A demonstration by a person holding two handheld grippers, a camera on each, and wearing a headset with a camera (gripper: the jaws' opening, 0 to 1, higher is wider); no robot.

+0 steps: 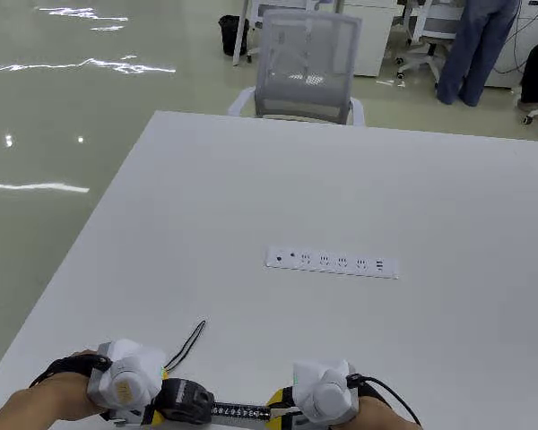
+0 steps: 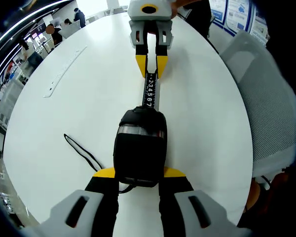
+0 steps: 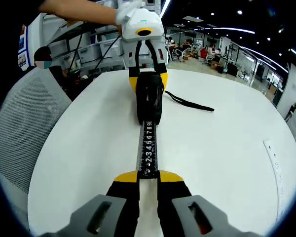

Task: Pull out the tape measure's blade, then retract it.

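The tape measure (image 2: pixel 139 148) sits at the near edge of the white table (image 1: pixel 296 179), its black case lying flat between the two grippers; the left gripper (image 2: pixel 139 173) is clamped on the case, its yellow-tipped jaws pressed against the two sides of the rear end; a short length of blade (image 3: pixel 148 145) is drawn out of the case and runs straight and low over the tabletop, printed numbers facing up; the right gripper (image 3: pixel 148 176) is closed on the blade's free end, jaws nearly together around it. The case's black wrist strap (image 2: pixel 81 150) trails loose across the table, away from the person. In the head view both grippers lie low and level, pointing at each other along the blade; the person's left hand (image 1: pixel 58 394) and right hand (image 1: pixel 377 414) hold them from the outer ends. A white power strip (image 1: pixel 332 262) lies further out on the table, well apart; a grey mesh chair (image 1: pixel 305 67) stands at the far edge; a dark bin (image 1: pixel 229 34) stands on the floor beyond, its contents too small to tell.
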